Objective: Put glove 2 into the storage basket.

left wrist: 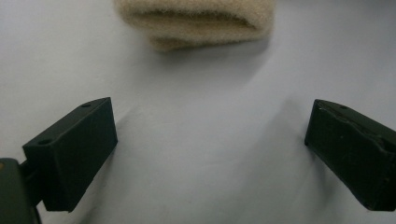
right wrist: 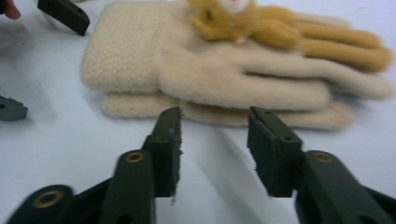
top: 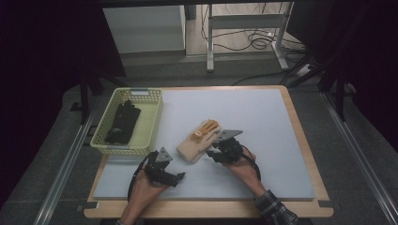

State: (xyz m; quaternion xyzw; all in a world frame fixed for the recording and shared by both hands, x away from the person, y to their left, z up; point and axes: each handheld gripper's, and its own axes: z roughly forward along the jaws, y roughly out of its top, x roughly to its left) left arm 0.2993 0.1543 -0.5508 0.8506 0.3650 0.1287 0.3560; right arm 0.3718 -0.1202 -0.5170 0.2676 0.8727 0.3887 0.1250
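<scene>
Table point(top: 263, 140) with pale mat | cream gloves point(top: 199, 140) stacked mid-table, right of basket point(top: 105, 145) | right claw point(right wrist: 215, 140) half open, empty, just beside gloves | left claw point(left wrist: 210, 140) wide open, empty, near cuff

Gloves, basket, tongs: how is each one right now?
Cream gloves: stacked flat on the mat, not gripped.
Yellow basket: upright, a dark glove lying inside.
Left tongs: open, nothing between them.
Right tongs: open, just short of the gloves.
</scene>
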